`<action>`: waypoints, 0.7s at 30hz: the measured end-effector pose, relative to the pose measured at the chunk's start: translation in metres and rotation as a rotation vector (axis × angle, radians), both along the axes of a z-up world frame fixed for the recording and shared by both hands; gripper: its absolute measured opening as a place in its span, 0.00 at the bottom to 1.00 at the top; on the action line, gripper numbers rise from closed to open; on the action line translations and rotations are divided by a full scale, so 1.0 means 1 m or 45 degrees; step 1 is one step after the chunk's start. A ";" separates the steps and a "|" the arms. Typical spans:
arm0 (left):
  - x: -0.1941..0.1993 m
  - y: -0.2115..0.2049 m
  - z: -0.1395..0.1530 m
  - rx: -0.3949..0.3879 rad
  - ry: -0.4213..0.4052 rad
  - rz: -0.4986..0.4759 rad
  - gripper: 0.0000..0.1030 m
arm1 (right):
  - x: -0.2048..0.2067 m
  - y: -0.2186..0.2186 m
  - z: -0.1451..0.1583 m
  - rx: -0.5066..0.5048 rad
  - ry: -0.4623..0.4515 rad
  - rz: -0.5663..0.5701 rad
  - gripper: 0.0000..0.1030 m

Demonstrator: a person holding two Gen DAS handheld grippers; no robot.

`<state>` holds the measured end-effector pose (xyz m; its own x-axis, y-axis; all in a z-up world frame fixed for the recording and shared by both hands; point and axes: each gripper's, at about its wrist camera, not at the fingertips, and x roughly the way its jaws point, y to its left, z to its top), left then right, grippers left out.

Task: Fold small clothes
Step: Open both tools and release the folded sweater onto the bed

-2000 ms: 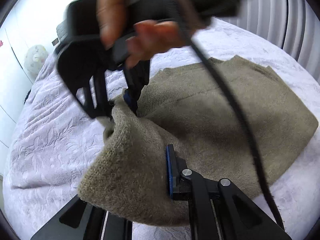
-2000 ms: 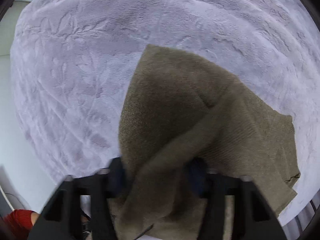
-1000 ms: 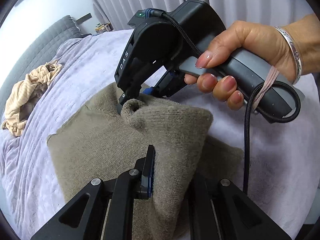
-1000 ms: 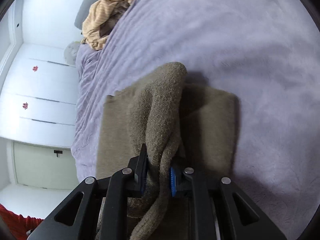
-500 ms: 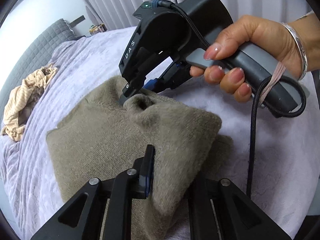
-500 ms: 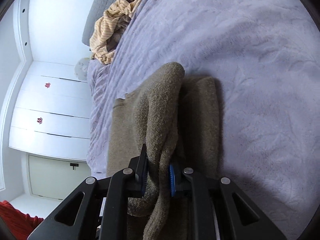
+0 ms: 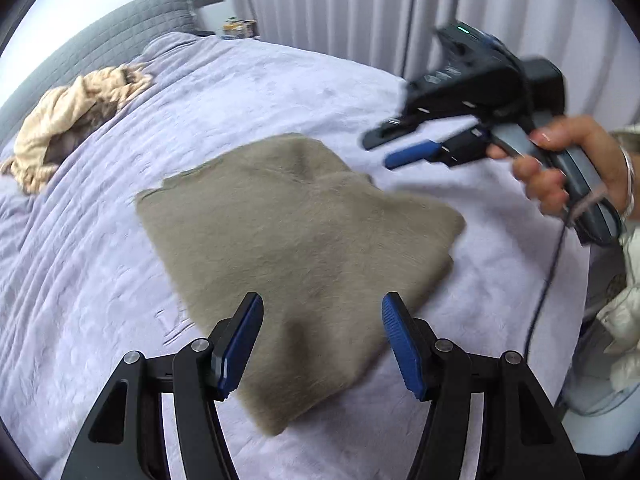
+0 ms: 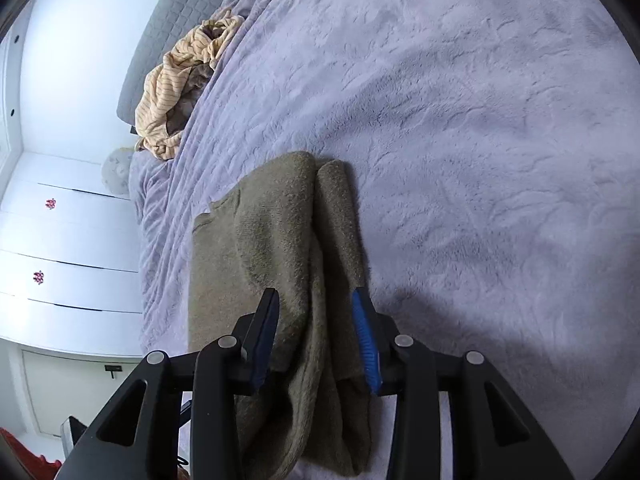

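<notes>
No lettering, label, brand or number can be read in either view.

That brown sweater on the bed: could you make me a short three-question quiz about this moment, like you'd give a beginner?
1. True or false: the left tongs are clamped on the brown sweater.
2. Where does the sweater lie? A) flat and folded on the purple bedspread B) hanging in the air C) on the floor
3. What lies crumpled near the grey headboard?

Key:
1. False. Their jaws stand apart, with the sweater below them.
2. A. The right tongs are also open over it.
3. A tan striped garment, apart from the sweater.
</notes>
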<state>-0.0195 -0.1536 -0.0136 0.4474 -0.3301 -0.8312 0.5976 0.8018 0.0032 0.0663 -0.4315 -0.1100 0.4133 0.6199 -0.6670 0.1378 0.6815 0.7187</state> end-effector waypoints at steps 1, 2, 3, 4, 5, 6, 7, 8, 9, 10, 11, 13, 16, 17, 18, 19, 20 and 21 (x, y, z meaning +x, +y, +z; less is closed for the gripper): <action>0.006 0.010 0.005 -0.022 0.005 0.036 0.61 | -0.005 0.000 0.006 0.027 -0.007 -0.004 0.41; 0.014 0.018 0.009 -0.038 0.007 0.068 0.61 | -0.011 0.002 0.011 0.058 -0.013 0.000 0.42; 0.021 0.026 0.013 -0.057 0.008 0.110 0.61 | -0.016 0.003 0.015 0.080 -0.015 0.008 0.46; 0.026 0.032 0.015 -0.075 0.013 0.144 0.63 | -0.020 0.007 0.018 0.112 -0.011 0.033 0.47; 0.036 0.039 0.015 -0.088 0.022 0.182 0.69 | -0.024 0.012 0.019 0.133 0.000 0.061 0.48; 0.044 0.045 0.013 -0.085 0.021 0.230 0.82 | -0.024 0.019 0.019 0.141 0.013 0.091 0.48; 0.053 0.050 0.010 -0.076 0.008 0.282 0.82 | -0.027 0.025 0.019 0.122 0.033 0.122 0.48; 0.061 0.053 0.008 -0.062 0.006 0.321 0.82 | -0.030 0.031 0.016 0.088 0.056 0.144 0.48; 0.077 0.056 0.003 -0.051 0.023 0.357 0.82 | -0.031 0.036 0.012 0.054 0.083 0.160 0.48; 0.084 0.058 -0.003 -0.042 0.043 0.388 0.82 | -0.031 0.039 0.008 0.030 0.101 0.169 0.48; 0.094 0.058 -0.008 -0.034 0.059 0.417 0.82 | -0.032 0.043 0.002 0.008 0.123 0.177 0.46; 0.111 0.059 -0.015 -0.027 0.101 0.459 0.82 | -0.030 0.050 -0.002 -0.008 0.140 0.200 0.09; 0.113 0.058 -0.028 0.011 0.122 0.468 0.82 | -0.028 0.057 0.013 -0.062 0.106 0.244 0.10; 0.112 0.056 -0.034 0.031 0.135 0.460 0.82 | -0.027 0.059 0.017 -0.108 0.096 0.257 0.10; 0.109 0.054 -0.042 0.051 0.151 0.456 0.82 | -0.029 0.058 0.019 -0.154 0.101 0.266 0.10; 0.111 0.054 -0.049 0.056 0.159 0.457 0.82 | -0.033 0.055 0.017 -0.195 0.120 0.270 0.09; 0.110 0.054 -0.053 0.053 0.168 0.461 0.82 | -0.037 0.051 0.010 -0.224 0.152 0.264 0.08; 0.109 0.053 -0.057 0.036 0.184 0.458 0.82 | -0.042 0.049 0.001 -0.247 0.193 0.259 0.07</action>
